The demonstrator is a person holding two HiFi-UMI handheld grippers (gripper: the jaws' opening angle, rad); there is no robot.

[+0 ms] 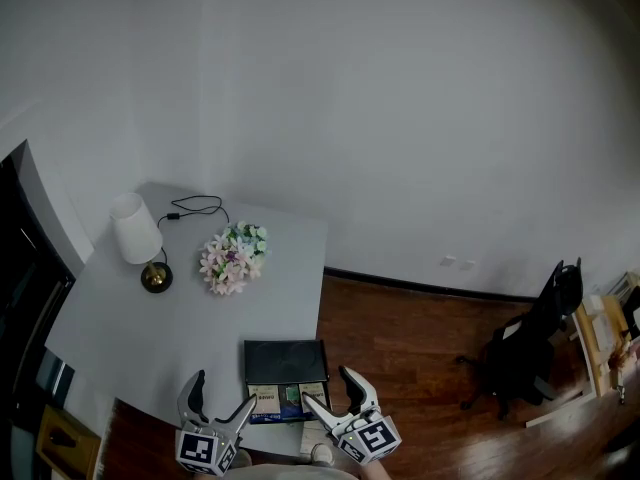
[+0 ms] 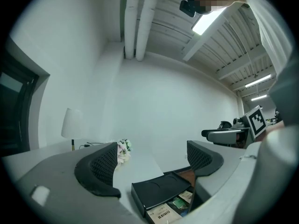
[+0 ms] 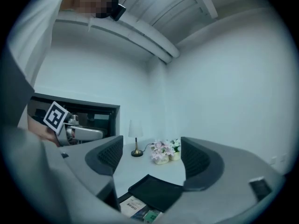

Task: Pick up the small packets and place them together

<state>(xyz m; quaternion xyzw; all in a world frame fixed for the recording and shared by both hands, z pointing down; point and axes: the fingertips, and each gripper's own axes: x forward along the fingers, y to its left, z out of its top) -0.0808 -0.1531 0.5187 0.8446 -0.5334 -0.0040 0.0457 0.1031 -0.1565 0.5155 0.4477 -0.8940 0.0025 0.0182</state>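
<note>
Nearest the head camera, the left tool [image 1: 222, 393] and the right tool [image 1: 328, 388] hover over the near edge of the pale grey tabletop [image 1: 150, 338]. Each tool has its dark ribbed jaws spread wide with nothing between them. Just beyond them lie the small printed packets [image 1: 285, 400], one beige, one green and one bluish. The packets sit side by side, right against the front of a shallow black rectangular tray [image 1: 285, 360]. Further back stand a white-shaded brass lamp [image 1: 137, 236] and a bunch of pastel artificial flowers [image 1: 232, 258], well clear of the work.

Neither tool carries anything, so the step in hand looks like a reach toward the packets. The next move probably calls for lowering one tool over a single flat packet. Its jaws would have to close on the thin edges without nudging the neighbouring packets or the tray.
</note>
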